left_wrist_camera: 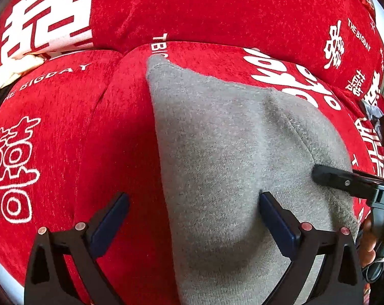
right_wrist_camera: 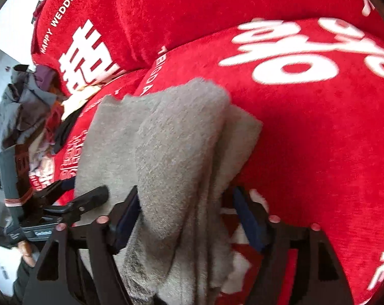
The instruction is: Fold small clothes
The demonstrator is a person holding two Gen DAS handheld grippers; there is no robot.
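Observation:
A grey fleece garment (left_wrist_camera: 225, 157) lies on a red sofa cover, folded over itself with a ridge down its right side. My left gripper (left_wrist_camera: 194, 203) is open, its fingers straddling the garment's left edge: the left finger over red fabric, the right finger on grey cloth. In the right wrist view the garment (right_wrist_camera: 171, 137) is bunched between my right gripper's fingers (right_wrist_camera: 186, 206), which stand apart with the cloth draped between them. The right gripper's finger (left_wrist_camera: 344, 180) also shows at the right of the left wrist view, resting on the garment.
The red sofa cover (left_wrist_camera: 64, 139) with white lettering spans seat and backrest (left_wrist_camera: 192, 7). A heap of other clothes (right_wrist_camera: 31, 106) lies at the sofa's left end. The left gripper (right_wrist_camera: 72, 200) and the hand holding it show at the left of the right wrist view.

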